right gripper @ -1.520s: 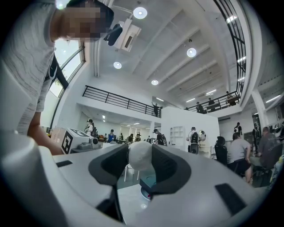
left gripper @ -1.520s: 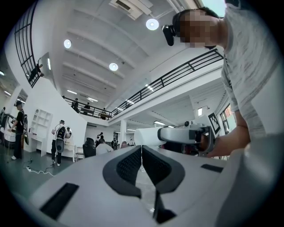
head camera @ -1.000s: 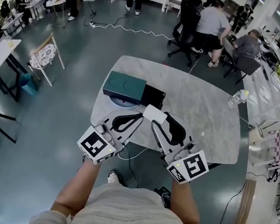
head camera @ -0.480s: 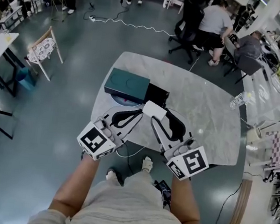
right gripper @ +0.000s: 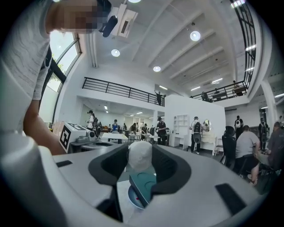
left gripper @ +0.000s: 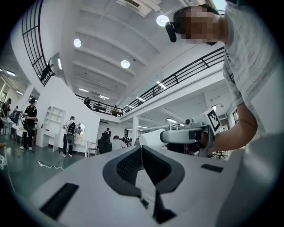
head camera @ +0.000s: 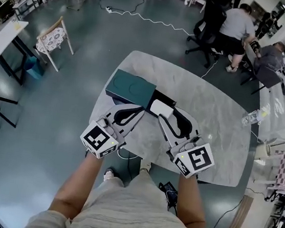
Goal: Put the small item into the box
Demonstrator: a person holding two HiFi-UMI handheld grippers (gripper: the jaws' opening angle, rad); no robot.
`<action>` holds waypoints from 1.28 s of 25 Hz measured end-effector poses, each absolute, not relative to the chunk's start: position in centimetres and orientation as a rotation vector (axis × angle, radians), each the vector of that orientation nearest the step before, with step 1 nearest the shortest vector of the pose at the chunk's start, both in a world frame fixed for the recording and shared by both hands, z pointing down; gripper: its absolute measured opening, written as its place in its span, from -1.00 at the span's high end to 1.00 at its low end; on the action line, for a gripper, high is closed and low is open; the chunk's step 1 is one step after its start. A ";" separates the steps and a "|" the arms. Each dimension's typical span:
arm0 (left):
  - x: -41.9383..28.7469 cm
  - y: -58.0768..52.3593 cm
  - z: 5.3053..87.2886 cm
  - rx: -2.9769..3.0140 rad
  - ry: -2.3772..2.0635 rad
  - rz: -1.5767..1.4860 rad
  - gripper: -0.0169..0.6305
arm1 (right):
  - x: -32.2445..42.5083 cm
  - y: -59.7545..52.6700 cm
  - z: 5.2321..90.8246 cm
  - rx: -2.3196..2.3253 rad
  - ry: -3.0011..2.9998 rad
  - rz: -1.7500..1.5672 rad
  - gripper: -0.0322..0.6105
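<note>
Now, R gripper gripping white item, beside box near edge

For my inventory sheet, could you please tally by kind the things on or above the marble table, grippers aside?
Dark green flat square box: 1
Black box: 1
White rounded small item: 1
Pale round disc under the green box: 1
Clear plastic bottle: 1
Total: 5

I look down on a grey-green floor, a marble-topped table and a black office chair; round ceiling lights shine above a railed mezzanine.
</note>
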State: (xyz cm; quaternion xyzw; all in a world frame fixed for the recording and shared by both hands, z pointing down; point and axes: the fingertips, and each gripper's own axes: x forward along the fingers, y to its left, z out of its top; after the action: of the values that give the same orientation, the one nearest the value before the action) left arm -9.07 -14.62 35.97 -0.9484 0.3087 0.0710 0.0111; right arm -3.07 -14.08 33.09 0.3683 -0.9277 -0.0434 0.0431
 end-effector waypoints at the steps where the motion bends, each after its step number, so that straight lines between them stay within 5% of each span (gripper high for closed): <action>1: -8.8 -15.5 36.3 -2.960 0.984 0.221 0.88 | -2.7 -15.0 33.7 1.109 -2.827 -0.127 0.33; 32: -4.6 -29.4 44.7 -2.992 1.127 0.127 0.88 | -0.2 -29.0 50.2 0.908 -2.609 0.144 0.33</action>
State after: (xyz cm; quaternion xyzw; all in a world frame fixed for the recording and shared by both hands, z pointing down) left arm -4.63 -29.35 44.69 -0.9347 0.3520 0.0395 -0.0289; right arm -0.21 -28.95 50.21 0.3225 -0.9266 0.0511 0.1866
